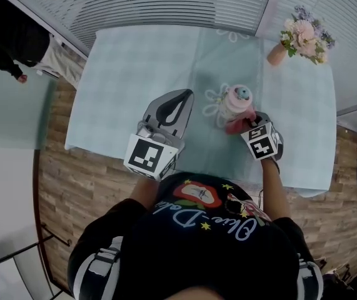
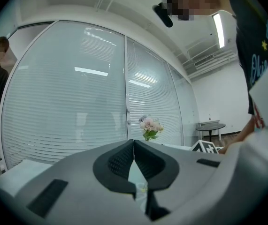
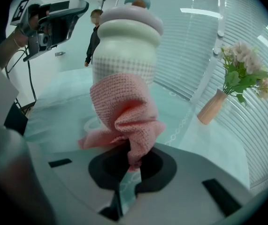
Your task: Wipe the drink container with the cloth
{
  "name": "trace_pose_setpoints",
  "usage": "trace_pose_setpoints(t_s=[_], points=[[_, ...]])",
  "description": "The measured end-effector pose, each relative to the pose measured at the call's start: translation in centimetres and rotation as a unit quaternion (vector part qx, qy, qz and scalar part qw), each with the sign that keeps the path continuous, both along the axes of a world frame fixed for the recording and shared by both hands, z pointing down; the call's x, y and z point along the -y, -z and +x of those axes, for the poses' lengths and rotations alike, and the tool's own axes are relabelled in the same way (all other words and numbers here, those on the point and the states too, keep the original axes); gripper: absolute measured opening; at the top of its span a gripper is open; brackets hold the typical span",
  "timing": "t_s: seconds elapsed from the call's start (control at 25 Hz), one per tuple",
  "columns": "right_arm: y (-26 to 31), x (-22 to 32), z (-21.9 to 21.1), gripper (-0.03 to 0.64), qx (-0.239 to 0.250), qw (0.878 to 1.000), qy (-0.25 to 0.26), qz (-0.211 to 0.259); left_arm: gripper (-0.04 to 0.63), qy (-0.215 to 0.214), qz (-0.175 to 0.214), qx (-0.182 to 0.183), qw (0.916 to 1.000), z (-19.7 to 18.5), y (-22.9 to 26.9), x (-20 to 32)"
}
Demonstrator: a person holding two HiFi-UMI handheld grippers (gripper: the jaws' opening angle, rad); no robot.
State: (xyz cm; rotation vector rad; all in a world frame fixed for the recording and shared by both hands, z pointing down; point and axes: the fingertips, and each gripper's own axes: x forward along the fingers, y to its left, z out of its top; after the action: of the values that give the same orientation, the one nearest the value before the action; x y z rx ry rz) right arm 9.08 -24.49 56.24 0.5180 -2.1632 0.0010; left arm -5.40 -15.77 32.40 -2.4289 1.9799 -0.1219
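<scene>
Head view: an upright white ribbed plastic drink container (image 1: 236,100) stands right of the surface's (image 1: 128,74) centre, directly ahead of the right tool (image 1: 246,125); the left tool (image 1: 184,96) is farther off.
Left gripper view: jaws together, empty.
Right gripper view: jaws pinch a pink knitted cloth (image 3: 124,109) against the container's side.

Pink waffle-knit cloth (image 3: 124,111); cream drink container (image 3: 126,46), dotted band, teal cap; pale mint tablecloth (image 1: 140,74); peach vase (image 3: 212,108).

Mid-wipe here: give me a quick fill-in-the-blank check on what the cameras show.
The right gripper is shut on the ___ cloth.
The cloth touches the container, which stands ___.
The left gripper is shut, holding ___.
The vase holds ___.
Missing: pink; upright; nothing; flowers.
</scene>
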Motion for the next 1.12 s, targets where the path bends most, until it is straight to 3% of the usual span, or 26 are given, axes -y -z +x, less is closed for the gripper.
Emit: trace_pose_setpoints(t_s=[0.36,0.64,0.88,1.12], points=[[4.2,2.6,4.7,0.014,0.049,0.996,-0.077,0.023,0.005,-0.005,0.007,-0.006,0.9999,0.0,0.0,1.0],[9.8,5.3,5.0,0.014,0.156,0.980,-0.117,0.048,0.005,-0.011,0.010,-0.007,0.9999,0.2,0.0,1.4],[13.7,6.2,2.0,0.014,0.245,0.963,-0.098,0.051,0.005,0.000,0.010,-0.006,0.9999,-0.7,0.1,1.0],[13.6,5.9,-0.8,0.014,0.271,0.961,-0.057,0.027,0.005,0.016,0.011,-0.002,0.9998,-1.6,0.3,0.0]])
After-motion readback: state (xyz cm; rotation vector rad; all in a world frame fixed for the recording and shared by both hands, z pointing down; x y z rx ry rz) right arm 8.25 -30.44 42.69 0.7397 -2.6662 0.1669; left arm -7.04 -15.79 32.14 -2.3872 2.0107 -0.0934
